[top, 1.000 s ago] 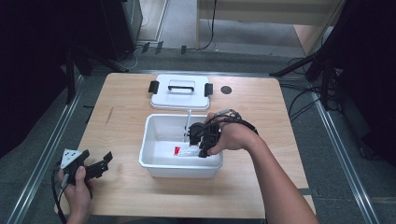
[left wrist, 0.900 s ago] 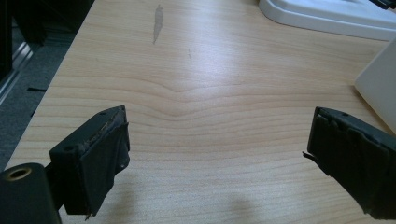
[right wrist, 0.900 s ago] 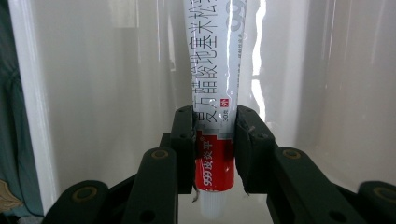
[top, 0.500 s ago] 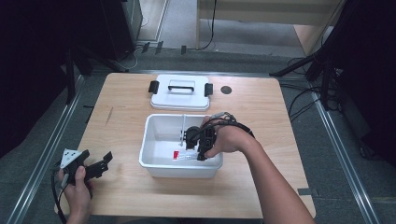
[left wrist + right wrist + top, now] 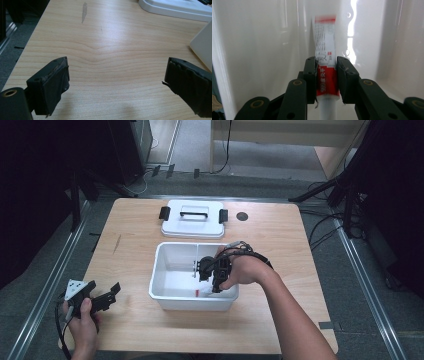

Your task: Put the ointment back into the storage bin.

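Note:
A white and red tube (image 5: 325,50) with a ribbed white cap hangs inside the white plastic bin (image 5: 192,302) at mid-table. My right gripper (image 5: 326,62) is shut on the tube's red band, with the tube's flat end close to the bin's inner wall. From above, the right gripper (image 5: 207,279) reaches down into the bin's right half, and a bit of the tube's red (image 5: 198,293) shows below it. My left gripper (image 5: 107,295) rests open near the table's front left corner. Between its spread fingers (image 5: 50,82) lies bare wood.
The bin's white lid (image 5: 194,219) with black clips lies flat behind the bin. A dark round hole (image 5: 242,216) sits in the table to the lid's right. The bin's corner (image 5: 202,45) and the lid's edge (image 5: 175,7) stand ahead and right of the left gripper.
The right hand has sunk a little lower into the bin and toward its front wall, with the tube still gripped. The left hand has stayed put.

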Available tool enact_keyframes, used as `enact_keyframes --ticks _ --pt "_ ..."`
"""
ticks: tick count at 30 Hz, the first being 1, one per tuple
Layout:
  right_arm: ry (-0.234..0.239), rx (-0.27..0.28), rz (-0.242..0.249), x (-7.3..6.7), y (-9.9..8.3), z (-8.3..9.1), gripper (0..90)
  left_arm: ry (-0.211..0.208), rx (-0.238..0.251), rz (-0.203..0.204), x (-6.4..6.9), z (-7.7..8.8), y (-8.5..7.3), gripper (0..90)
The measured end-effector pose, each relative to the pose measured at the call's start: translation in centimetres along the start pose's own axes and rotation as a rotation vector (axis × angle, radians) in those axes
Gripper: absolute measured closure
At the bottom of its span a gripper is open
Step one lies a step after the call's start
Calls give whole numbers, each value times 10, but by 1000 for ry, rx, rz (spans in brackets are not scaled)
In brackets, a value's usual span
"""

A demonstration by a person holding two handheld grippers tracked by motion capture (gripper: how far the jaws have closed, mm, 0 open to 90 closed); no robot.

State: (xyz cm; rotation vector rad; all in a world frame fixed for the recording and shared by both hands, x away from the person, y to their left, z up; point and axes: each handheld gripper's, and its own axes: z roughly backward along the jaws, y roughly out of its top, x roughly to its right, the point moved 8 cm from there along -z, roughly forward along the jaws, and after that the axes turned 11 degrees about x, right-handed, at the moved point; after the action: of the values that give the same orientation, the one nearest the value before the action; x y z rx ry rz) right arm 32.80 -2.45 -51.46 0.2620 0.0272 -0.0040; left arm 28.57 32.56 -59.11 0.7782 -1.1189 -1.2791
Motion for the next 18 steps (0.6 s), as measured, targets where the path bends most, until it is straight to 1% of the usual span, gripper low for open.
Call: enact_keyframes --ticks 4,8,9,10,11,14,17,18 --pt "-1 11 6 1 0 0 742 -1 0 0 0 0 0 62" --pt "1 31 2 1 2 3 743 -1 0 0 0 0 0 62" --pt "2 36 -6 1 2 4 744 -1 0 0 0 0 0 62" --pt "2 41 -2 1 2 6 746 -1 0 0 0 0 0 62" --pt "-1 42 -15 1 2 7 746 0 1 0 0 0 0 62" --pt "-3 64 -22 2 3 12 745 0 2 0 0 0 0 62" --pt "-11 89 -42 2 3 20 738 0 2 -1 0 0 0 62" --pt "-14 100 -40 3 2 24 736 0 2 -1 0 0 0 62"
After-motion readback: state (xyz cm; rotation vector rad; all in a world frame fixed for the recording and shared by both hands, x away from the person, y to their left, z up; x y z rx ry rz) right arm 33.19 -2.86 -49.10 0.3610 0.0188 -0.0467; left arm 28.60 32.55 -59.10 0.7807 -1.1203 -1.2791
